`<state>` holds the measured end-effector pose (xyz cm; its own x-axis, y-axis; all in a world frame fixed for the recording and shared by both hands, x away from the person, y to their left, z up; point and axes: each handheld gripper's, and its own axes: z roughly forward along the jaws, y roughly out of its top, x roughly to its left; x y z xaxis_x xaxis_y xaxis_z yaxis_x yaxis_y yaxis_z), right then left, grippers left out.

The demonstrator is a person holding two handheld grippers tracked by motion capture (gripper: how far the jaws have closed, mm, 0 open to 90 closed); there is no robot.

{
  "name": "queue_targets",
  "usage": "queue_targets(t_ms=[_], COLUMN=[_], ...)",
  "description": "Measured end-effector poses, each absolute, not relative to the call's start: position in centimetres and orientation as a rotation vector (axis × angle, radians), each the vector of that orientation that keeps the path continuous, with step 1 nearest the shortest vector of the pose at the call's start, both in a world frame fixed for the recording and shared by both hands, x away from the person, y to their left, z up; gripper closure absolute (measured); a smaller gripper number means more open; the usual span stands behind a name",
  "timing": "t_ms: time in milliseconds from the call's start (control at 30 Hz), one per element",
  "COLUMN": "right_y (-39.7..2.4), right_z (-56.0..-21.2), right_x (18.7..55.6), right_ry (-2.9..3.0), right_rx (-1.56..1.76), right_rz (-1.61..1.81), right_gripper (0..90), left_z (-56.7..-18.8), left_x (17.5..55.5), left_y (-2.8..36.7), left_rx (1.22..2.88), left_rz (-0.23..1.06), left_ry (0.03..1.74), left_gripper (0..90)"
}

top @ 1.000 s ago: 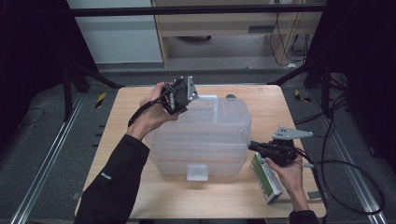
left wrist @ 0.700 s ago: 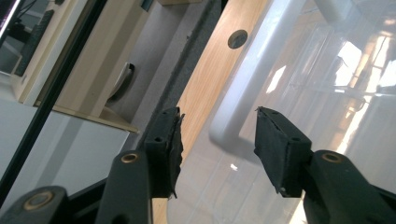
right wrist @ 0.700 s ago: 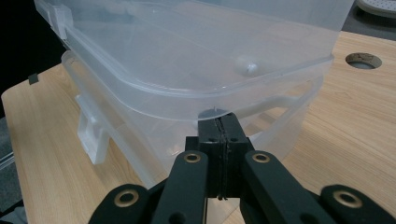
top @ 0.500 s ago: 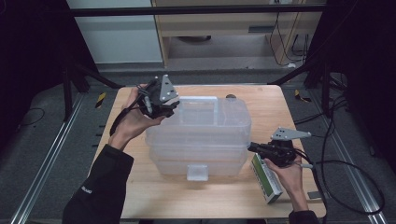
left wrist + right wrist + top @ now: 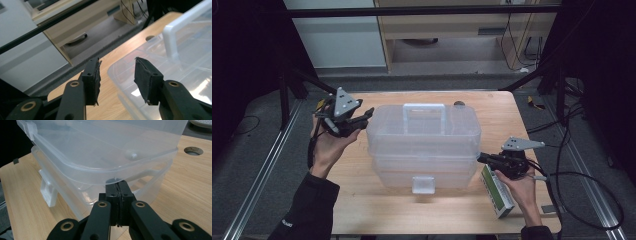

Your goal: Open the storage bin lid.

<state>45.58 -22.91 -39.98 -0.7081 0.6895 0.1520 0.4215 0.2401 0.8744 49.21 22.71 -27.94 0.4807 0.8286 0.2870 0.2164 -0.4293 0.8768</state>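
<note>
Wood table (image 5: 362, 200) w/ clear box (image 5: 424, 145), grey floor (image 5: 262, 165) around

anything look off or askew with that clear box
The clear box has its lid not seated: it sits raised above the base, with a gap along the rim, and the front latch hangs undone. Nothing is spilled.

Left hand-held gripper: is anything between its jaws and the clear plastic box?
No. In the high view the left hand-held gripper sits just off the clear plastic box, with bare wooden table beneath; its jaws have just been closing, holding nothing.
</note>
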Motion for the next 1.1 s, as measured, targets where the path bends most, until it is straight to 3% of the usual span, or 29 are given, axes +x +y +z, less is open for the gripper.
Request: queue_targets(t_ms=[567,1100], right_y=[-22.8,-22.6], right_z=[-40.1,-40.3], right_x=[45.5,45.5], right_ry=[2.259,2.265], right_rx=[1.037,1.037], right_rz=[1.439,1.413], right_gripper=[89.4,89.2], left_z=[-33.5,-38.7], left_x=[45.6,44.5], left_y=[27.6,28.3], left_rx=[1.737,1.767], left_rz=[0.891,0.785], left_ry=[1.064,1.121], left_gripper=[64.6,73.2])
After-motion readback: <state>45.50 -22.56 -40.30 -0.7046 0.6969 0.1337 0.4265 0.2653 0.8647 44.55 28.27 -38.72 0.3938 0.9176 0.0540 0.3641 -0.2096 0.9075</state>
